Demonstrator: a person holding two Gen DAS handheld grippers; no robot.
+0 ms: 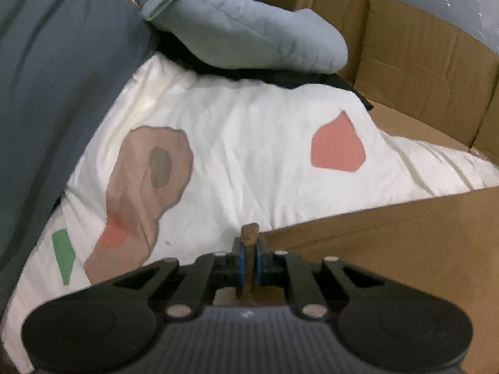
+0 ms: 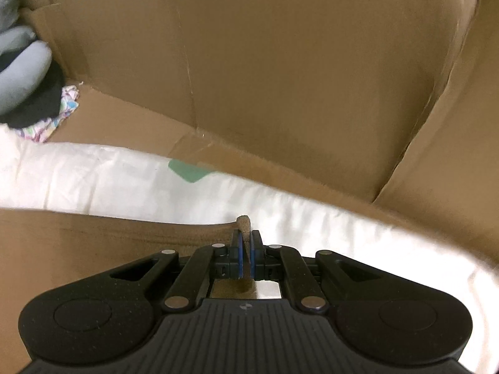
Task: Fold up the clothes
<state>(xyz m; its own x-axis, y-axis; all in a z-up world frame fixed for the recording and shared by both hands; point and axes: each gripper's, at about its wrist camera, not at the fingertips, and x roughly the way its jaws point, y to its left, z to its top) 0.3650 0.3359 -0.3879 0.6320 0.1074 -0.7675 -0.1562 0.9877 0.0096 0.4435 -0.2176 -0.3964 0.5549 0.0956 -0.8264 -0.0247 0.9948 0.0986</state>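
A brown knit garment (image 1: 389, 233) hangs stretched between my two grippers over an open cardboard box (image 1: 405, 62). In the left wrist view a pinch of it stands upright between the blue pads of my left gripper (image 1: 249, 243), whose jaws stand slightly apart with thin gaps beside the cloth. My right gripper (image 2: 246, 237) is shut on another bunched edge of the brown garment (image 2: 93, 237). Below lies a white garment (image 1: 249, 143) printed with pink, tan and green patches, also seen in the right wrist view (image 2: 124, 180).
Inside the box, a folded pale blue garment (image 1: 243, 25) rests on a black one (image 1: 312, 79) at the far end. Dark teal cloth (image 1: 62, 78) fills the left side. Tall box walls (image 2: 280, 78) rise ahead and right. A pastel patterned cloth (image 2: 67, 106) peeks out at left.
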